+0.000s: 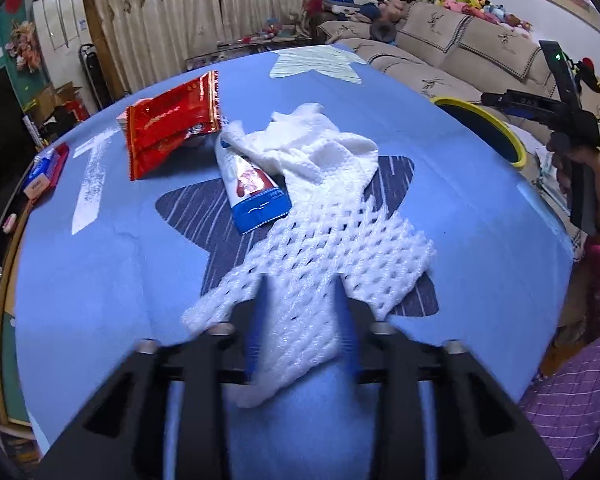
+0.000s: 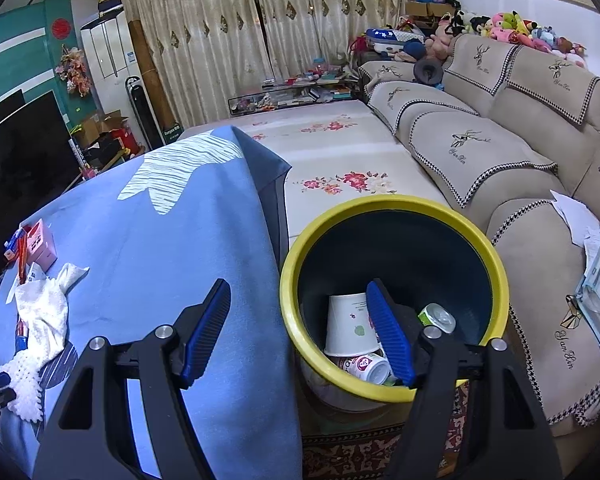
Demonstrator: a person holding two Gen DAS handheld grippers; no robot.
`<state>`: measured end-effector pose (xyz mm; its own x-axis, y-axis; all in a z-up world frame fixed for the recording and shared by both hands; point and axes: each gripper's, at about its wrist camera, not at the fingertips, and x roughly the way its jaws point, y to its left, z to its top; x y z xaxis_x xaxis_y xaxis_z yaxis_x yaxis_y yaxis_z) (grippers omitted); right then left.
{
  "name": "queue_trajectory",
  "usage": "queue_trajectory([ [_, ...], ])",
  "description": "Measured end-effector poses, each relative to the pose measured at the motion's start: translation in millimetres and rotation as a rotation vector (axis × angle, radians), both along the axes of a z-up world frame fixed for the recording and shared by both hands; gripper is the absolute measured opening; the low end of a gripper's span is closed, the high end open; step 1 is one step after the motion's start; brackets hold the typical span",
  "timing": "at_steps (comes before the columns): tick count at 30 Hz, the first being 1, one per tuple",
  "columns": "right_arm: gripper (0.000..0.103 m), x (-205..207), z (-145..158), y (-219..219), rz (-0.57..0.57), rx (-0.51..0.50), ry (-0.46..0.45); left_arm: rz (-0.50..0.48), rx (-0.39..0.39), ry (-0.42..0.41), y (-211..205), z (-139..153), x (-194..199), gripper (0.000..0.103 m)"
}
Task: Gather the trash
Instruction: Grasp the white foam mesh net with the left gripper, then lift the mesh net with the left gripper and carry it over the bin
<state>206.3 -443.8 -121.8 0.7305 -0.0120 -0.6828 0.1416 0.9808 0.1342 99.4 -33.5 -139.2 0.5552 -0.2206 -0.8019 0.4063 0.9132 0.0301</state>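
A white foam fruit net (image 1: 324, 256) lies on the blue tablecloth (image 1: 100, 280), its near end between the blue fingers of my left gripper (image 1: 304, 320), whose jaws are closing around it and look blurred. Beyond it lie a white tissue (image 1: 316, 140), a blue-and-white tube (image 1: 252, 184) and a red snack wrapper (image 1: 172, 128). My right gripper (image 2: 300, 328) is open and empty, hovering over the table edge and the yellow-rimmed trash bin (image 2: 392, 208), which holds a paper cup (image 2: 348, 324) and a can (image 2: 438, 316). The net (image 2: 24, 380) and tissue (image 2: 44, 304) also show in the right wrist view.
A small red-and-blue box (image 1: 46, 170) lies at the table's left edge; a pink box (image 2: 40, 244) sits there too. A beige sofa (image 2: 500, 152) with papers (image 2: 596, 280) stands right of the bin. A patterned rug (image 2: 360, 448) lies below it.
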Motion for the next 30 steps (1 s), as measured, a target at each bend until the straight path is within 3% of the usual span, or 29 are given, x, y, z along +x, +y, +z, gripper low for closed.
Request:
queue_trajectory([
  [4,0.067,0,0,-1,0.0,0.001,0.003,-0.004,0.025,-0.016,-2,-4,-3,0.042],
  [10,0.067,1,3,-1,0.009,0.004,0.001,-0.024,0.041,-0.022,-6,0,-4,0.003],
  [23,0.067,-8,14,-17,-0.009,0.025,-0.027,-0.061,0.0,-0.142,-20,78,-6,0.003],
  [30,0.067,-19,13,-37,-0.051,0.032,-0.036,-0.134,-0.011,-0.224,-64,118,16,0.003],
])
